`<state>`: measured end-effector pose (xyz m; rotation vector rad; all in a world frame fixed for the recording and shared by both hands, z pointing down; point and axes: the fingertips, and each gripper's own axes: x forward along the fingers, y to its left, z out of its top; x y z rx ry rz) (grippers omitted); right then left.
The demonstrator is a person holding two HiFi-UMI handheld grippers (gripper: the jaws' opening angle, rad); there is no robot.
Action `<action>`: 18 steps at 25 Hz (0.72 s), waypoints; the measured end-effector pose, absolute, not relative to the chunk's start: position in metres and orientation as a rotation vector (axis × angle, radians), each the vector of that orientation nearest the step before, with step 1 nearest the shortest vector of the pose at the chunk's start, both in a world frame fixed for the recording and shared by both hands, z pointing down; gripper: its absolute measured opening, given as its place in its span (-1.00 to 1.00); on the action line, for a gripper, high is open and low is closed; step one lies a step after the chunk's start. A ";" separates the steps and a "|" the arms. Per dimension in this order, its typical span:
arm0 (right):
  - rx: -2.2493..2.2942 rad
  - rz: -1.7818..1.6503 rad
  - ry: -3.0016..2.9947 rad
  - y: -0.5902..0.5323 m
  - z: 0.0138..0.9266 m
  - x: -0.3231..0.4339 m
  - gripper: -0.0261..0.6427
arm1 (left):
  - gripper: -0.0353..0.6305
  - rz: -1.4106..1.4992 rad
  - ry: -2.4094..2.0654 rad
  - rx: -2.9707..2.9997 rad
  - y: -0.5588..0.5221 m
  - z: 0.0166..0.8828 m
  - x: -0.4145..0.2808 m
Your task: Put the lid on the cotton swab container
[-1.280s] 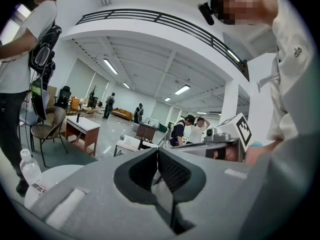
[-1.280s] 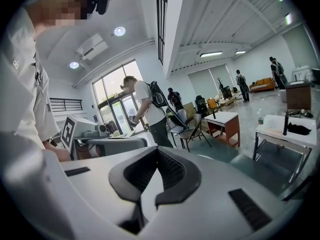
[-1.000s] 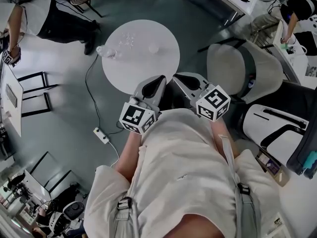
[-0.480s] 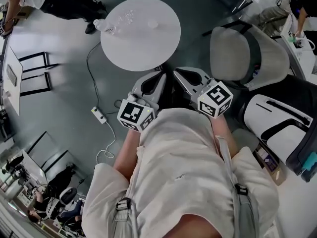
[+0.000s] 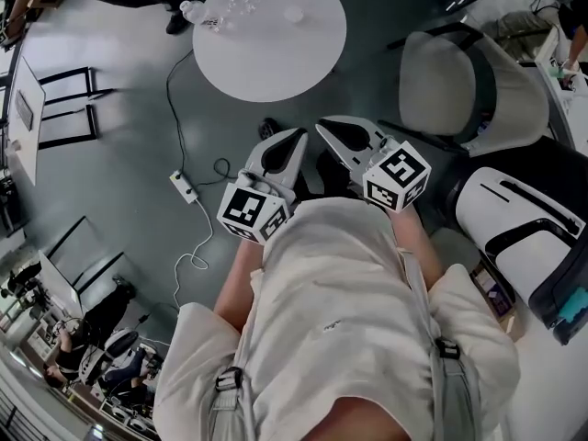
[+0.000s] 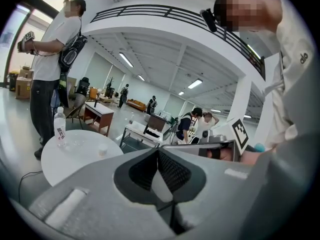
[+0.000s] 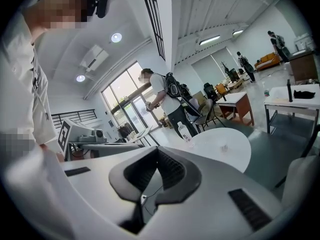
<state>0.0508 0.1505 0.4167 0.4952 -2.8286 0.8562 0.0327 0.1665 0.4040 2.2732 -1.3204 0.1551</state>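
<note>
Head view has us looking down on both grippers, held close to our chest over grey floor. The left gripper [image 5: 292, 145] and the right gripper [image 5: 333, 131] point toward 12 o'clock, side by side and nearly touching at the tips. In the left gripper view the jaws meet at their tips with nothing between them. The right gripper view shows the same: jaws together, empty.

At 12 o'clock stands the round white table [image 5: 276, 58], its near edge well apart from the jaw tips, with bare floor between. On its far half sits a small white container [image 5: 294, 14], which we take for the cotton swab container. At 11 o'clock on the tabletop, a water bottle [image 5: 193, 12] stands at the rim, with some clear small pieces [image 5: 234, 3] beside it. We cannot tell which of them is the lid.

A grey chair [image 5: 441, 90] crowds in at 2 o'clock, near the right gripper. At 9 o'clock a power strip [image 5: 186, 189] and its cable [image 5: 175, 90] lie on the floor, near the left gripper.
</note>
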 end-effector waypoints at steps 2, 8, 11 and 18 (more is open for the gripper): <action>0.489 0.839 -2.831 0.151 0.415 0.048 -0.90 | -0.86 0.140 -1.332 2.283 0.165 0.400 0.030; 0.486 0.725 -2.895 0.149 0.393 0.031 -0.90 | -0.86 0.106 -1.376 2.347 0.163 0.381 0.004; 0.503 0.677 -2.923 0.151 0.379 0.019 -0.90 | -0.86 0.087 -1.396 2.380 0.162 0.368 -0.013; 0.525 0.630 -2.961 0.157 0.363 -0.007 -0.90 | -0.86 0.072 -1.398 2.429 0.166 0.355 -0.041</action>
